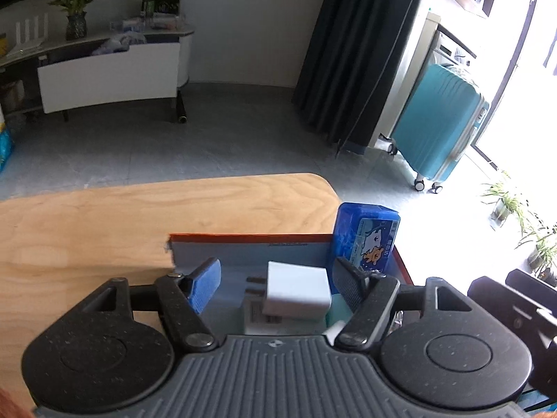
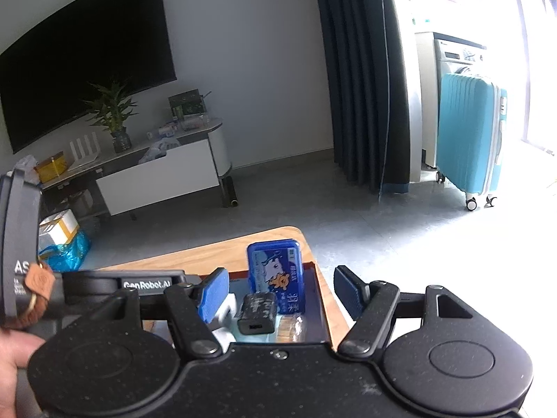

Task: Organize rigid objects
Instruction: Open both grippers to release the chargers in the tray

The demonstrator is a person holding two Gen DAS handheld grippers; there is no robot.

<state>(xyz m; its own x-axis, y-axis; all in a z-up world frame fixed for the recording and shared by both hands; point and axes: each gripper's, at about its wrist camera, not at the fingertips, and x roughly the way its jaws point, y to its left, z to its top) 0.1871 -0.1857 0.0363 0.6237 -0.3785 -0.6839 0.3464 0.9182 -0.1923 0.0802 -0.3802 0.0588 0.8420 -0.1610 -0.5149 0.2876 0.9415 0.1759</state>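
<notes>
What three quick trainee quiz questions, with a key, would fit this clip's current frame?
1. True or false: the left gripper is shut on the white rectangular charger.
2. Which object stands upright in the grey orange-edged box: A) blue printed plastic case B) black rectangular adapter
3. Fill in: the box sits on a ___ table.

Key: 1 false; 2 A; 3 wooden.
</notes>
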